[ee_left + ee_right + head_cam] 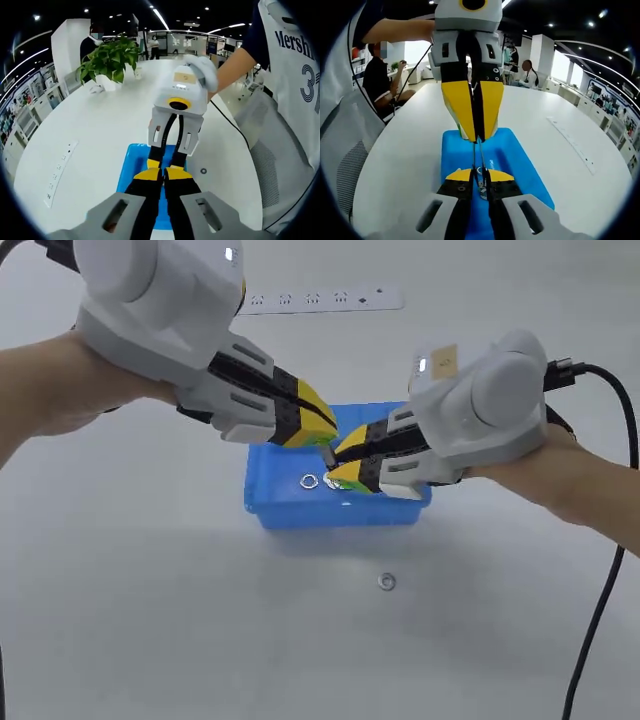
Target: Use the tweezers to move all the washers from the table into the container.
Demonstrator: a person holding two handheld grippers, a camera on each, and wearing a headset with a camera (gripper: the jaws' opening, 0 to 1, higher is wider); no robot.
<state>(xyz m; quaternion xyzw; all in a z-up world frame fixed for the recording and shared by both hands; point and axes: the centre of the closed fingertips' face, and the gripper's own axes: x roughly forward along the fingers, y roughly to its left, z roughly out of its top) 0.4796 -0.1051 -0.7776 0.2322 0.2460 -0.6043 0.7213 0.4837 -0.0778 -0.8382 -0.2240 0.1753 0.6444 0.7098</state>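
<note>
White table (150, 620) stretches out all around you, and a long power strip (320, 298) lies on it at the far side. You hold your two grippers nose to nose over the blue container (340, 512), which sits in the middle of the table. Your left gripper (322, 425) comes in from the left and sits a bit higher. Its yellow jaws are pressed tight on the thin silver tweezers (476, 155), which poke out of them and point down into the container. Your right gripper (345, 468) comes in from the right and dips low over the container. Its jaws are narrow, with the tip of the tweezers between them, but you cannot tell if they squeeze the tweezers or just sit beside them. One sorted washer (308, 481) lies flat on the container's floor, near the right gripper's tip. One loose washer (387, 582) lies on the bare table in front of the container, on your side and apart from it. Far back on the table stands a green plant (110, 57).
</note>
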